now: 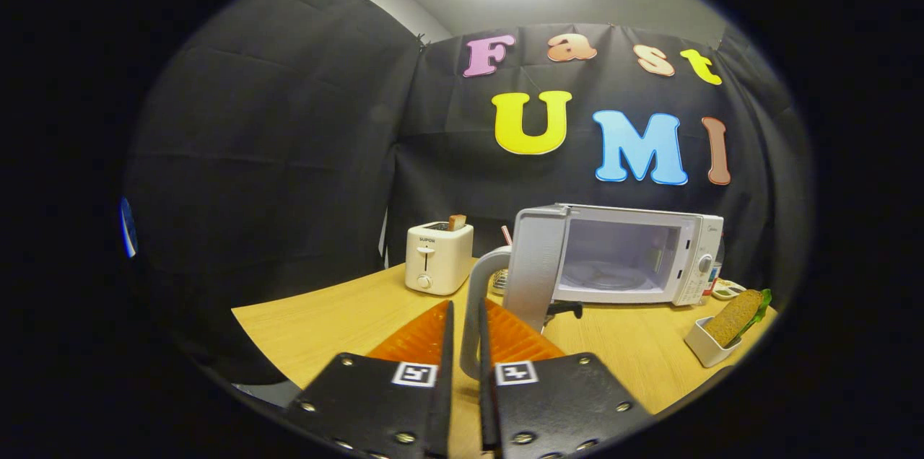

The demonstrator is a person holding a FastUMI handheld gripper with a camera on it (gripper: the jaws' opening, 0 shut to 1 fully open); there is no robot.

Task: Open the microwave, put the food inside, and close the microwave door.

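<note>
White microwave [628, 257] door [535, 264] open, my gripper [465, 343] clenched on handle [478, 300]; sandwich [735, 316] right of microwave, not loaded yet.

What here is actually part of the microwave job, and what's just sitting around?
Part of the job:
- microwave, door swung open
- door handle, gripper shut on it
- sandwich in a white holder

Just lying about:
- toaster holding toast
</note>
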